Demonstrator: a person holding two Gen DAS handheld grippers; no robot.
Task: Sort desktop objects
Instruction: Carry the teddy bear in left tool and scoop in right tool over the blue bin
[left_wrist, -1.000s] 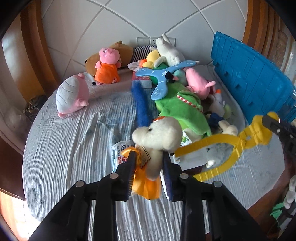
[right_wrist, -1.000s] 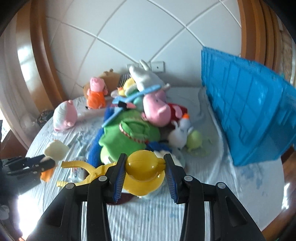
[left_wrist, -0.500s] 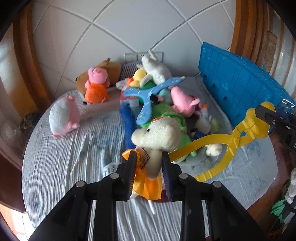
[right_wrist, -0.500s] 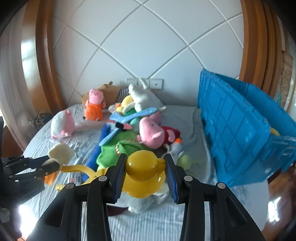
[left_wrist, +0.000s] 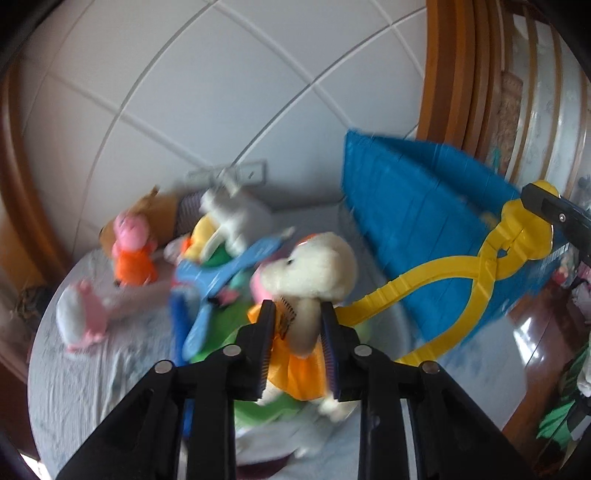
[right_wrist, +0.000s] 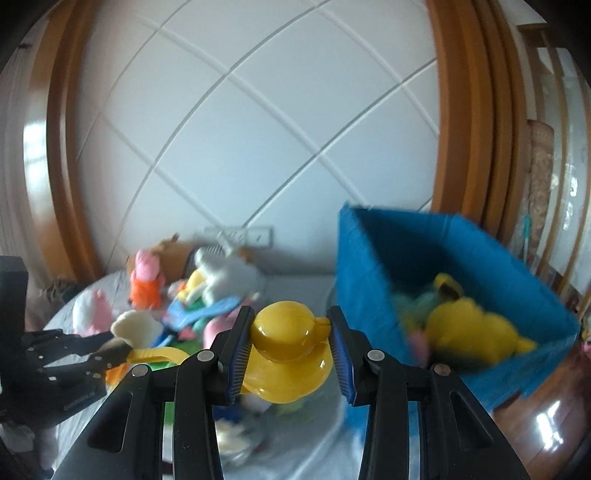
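Observation:
My left gripper (left_wrist: 297, 345) is shut on a cream plush dog in an orange skirt (left_wrist: 314, 273), held up above the table. My right gripper (right_wrist: 291, 354) is shut on the round head of a yellow plastic grabber toy (right_wrist: 288, 347); in the left wrist view the yellow grabber toy (left_wrist: 476, 266) stretches across in front of the blue crate (left_wrist: 417, 221). From the right wrist view the blue crate (right_wrist: 373, 266) stands open at the right, with a yellow plush (right_wrist: 469, 328) inside. My left gripper (right_wrist: 107, 356) shows at the left with the plush dog (right_wrist: 135, 326).
A heap of plush toys (left_wrist: 221, 236) lies on the round table with its pale cloth (left_wrist: 92, 373), including a pink pig in orange (left_wrist: 133, 251) and a white-pink plush (left_wrist: 79, 317). A tiled wall stands behind. Wooden floor (right_wrist: 554, 424) shows past the crate.
Both grippers have risen and swung right toward the blue crate, carrying the plush dog and the yellow grabber. The crate's inside has come into the right wrist view.

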